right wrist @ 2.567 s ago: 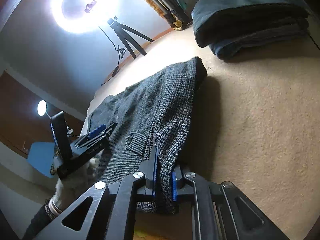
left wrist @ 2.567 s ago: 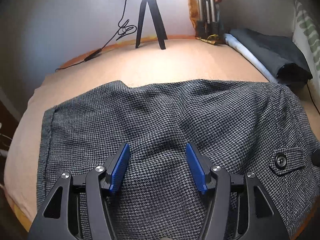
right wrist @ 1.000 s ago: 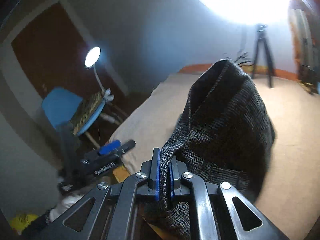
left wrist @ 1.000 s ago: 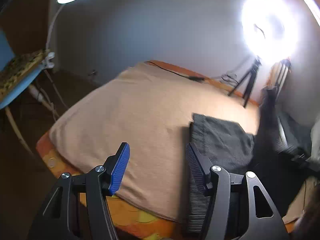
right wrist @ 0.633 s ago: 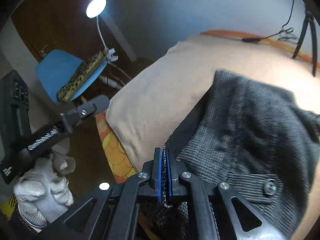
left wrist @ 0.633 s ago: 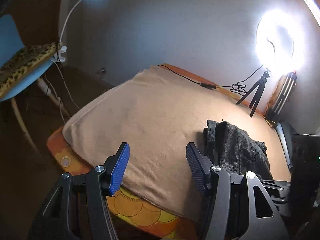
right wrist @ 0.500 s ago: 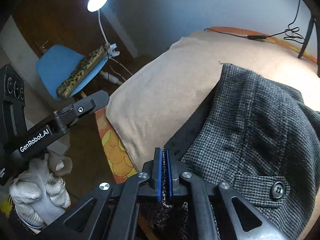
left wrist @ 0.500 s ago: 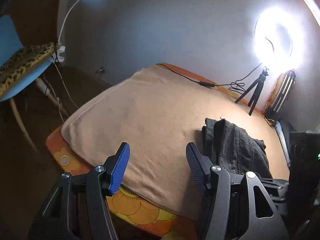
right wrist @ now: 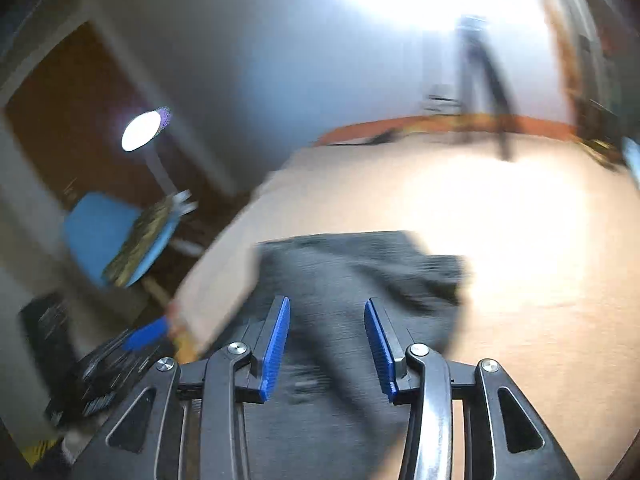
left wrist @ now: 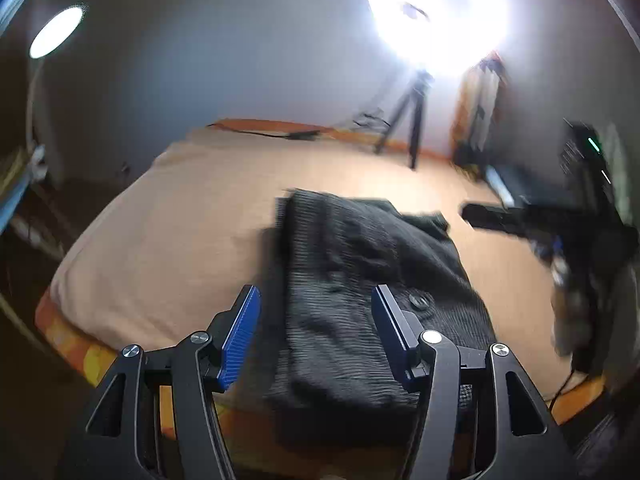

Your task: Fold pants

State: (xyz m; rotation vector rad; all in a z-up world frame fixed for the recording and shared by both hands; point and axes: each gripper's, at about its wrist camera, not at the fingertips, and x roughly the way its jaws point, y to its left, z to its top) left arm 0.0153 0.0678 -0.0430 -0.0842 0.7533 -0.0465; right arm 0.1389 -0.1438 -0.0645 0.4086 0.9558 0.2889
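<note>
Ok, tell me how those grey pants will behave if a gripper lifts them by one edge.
The pants lie rumpled and creased, so probably floppy; lifted edges would likely sag. The coarse weave probably grips the ribbed pads well, so slipping seems unlikely.

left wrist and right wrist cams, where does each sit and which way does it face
Left wrist: on the left gripper, open above the bed's near edge, facing the folded pants, ring light and right gripper.
Right wrist: on the right gripper, open over the pants, facing a blue chair; blurred.
Shared: pants, bed, tripod.
</note>
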